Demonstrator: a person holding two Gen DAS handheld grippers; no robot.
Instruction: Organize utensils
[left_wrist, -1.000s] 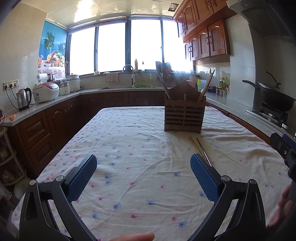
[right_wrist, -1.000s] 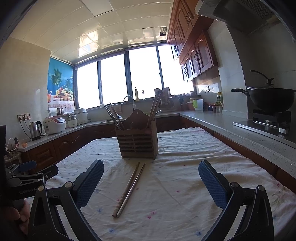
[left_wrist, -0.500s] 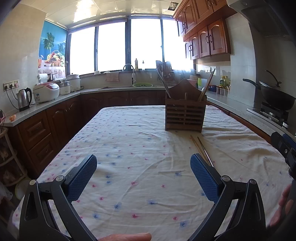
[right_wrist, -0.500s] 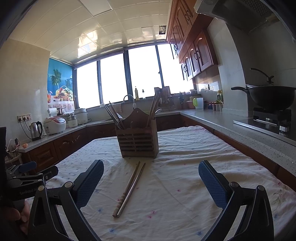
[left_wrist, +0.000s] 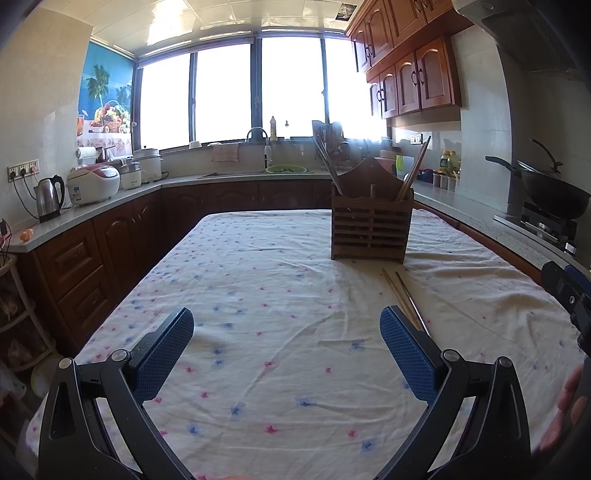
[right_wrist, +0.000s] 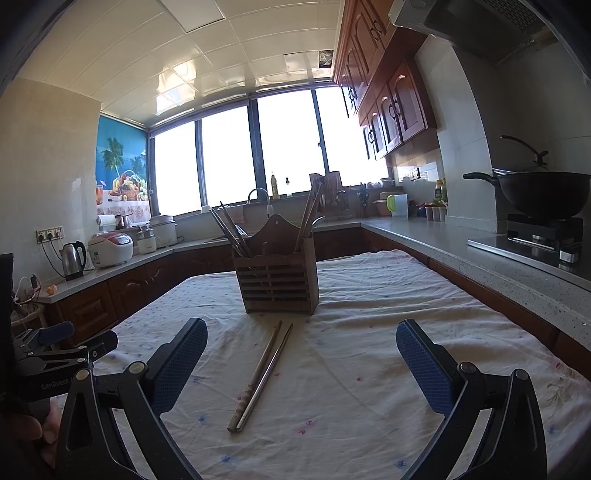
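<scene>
Right wrist view: right gripper jaws wide, empty; chopsticks lay between them, near wooden holder. Left gripper jaws wide over bare desk.

Hard daylight pours through the windows, which are blown out to plain white in both views. The ceiling tiles catch bright reflected patches. The wooden utensil holder stands backlit, its near face dark and its slats hard to read. Fisheye bending curves the cabinets and walls, and black vignetting closes the corners. The cloth stays evenly lit and sharp.
</scene>
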